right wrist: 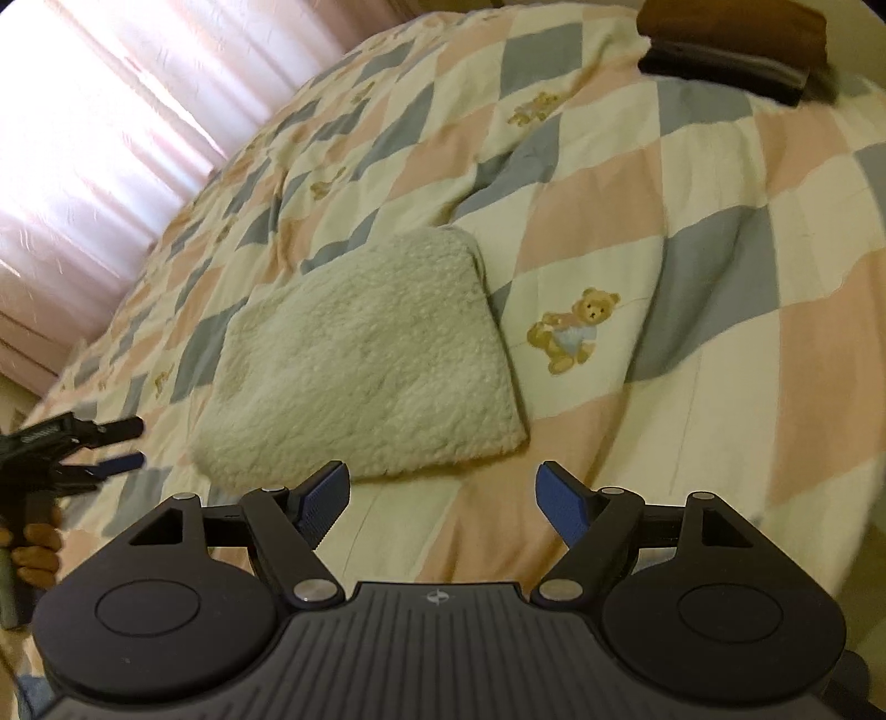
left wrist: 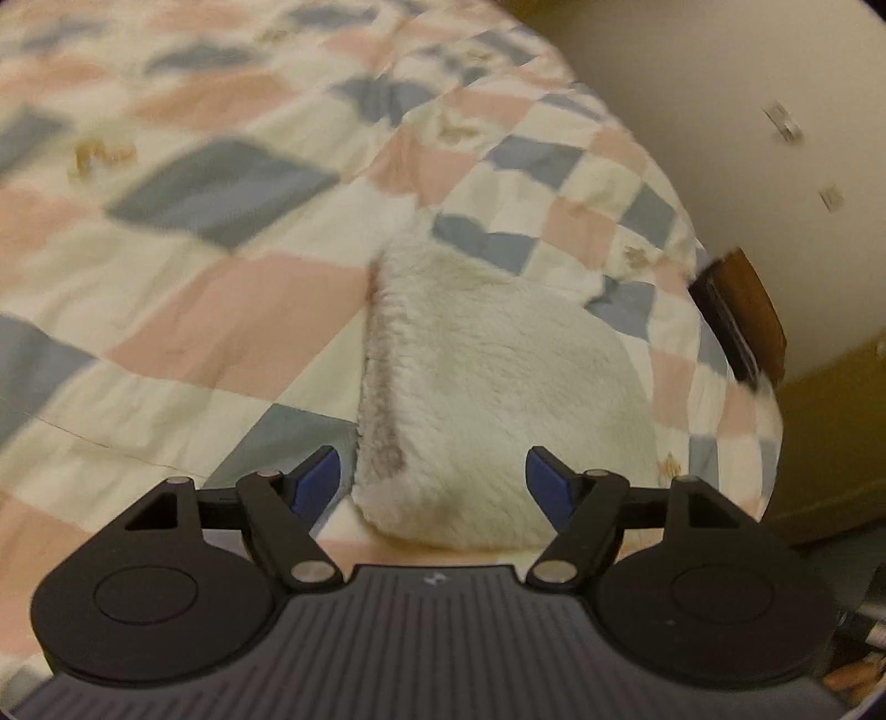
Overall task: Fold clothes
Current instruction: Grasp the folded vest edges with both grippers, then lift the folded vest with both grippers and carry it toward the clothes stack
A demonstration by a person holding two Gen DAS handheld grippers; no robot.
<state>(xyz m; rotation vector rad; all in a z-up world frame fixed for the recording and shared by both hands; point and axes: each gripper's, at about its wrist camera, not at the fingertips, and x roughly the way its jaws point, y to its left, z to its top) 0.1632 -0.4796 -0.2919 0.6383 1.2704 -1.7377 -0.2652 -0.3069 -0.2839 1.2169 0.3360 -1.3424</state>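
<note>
A cream fleece garment [right wrist: 365,354] lies folded into a thick rectangle on the checked quilt [right wrist: 637,232]. In the left wrist view the same fleece garment [left wrist: 498,399] fills the centre, with a grey seam along its left edge. My left gripper [left wrist: 434,476] hovers open just over its near end, with nothing between the blue pads. My right gripper [right wrist: 443,498] is open too, a short way back from the garment's near edge and holding nothing. The left gripper [right wrist: 119,443] also shows at the left edge of the right wrist view, held by a hand [right wrist: 33,554].
The quilt, in pink, blue and cream squares with teddy bears [right wrist: 573,329], covers a bed. A dark brown object [right wrist: 731,47] rests at the bed's far corner. Pink curtains [right wrist: 94,127] hang on the left. A plain wall [left wrist: 747,111] stands beyond the bed's right edge.
</note>
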